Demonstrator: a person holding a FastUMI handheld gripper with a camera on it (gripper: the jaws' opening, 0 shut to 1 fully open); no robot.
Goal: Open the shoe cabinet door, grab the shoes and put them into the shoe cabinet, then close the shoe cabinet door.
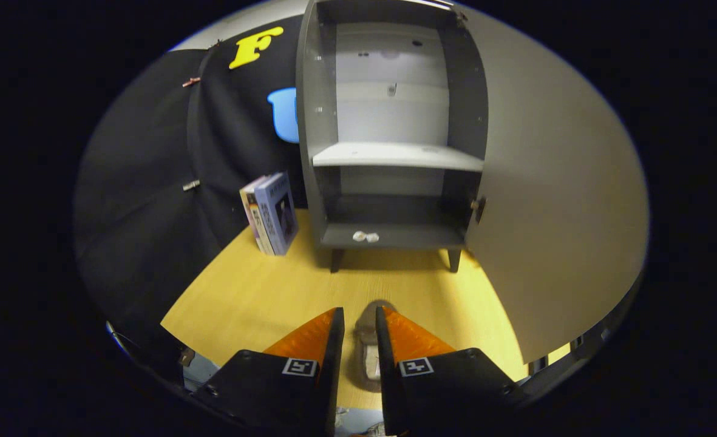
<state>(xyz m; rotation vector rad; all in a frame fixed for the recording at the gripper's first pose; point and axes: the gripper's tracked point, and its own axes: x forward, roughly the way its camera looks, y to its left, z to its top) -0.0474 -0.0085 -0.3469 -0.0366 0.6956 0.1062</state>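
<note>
I have the gripper at the bottom centre of the frame, its fingers drawn close with a narrow gap, and the shoe sits in that gap on the wooden table, its long axis running along the fingers toward the cabinet; I cannot tell whether both fingers press on it. The shoe cabinet stands straight ahead at upper centre, its door swung wide to the right, the white shelf bare and only two small pale bits on the bottom board, with books leaning at its left
</note>
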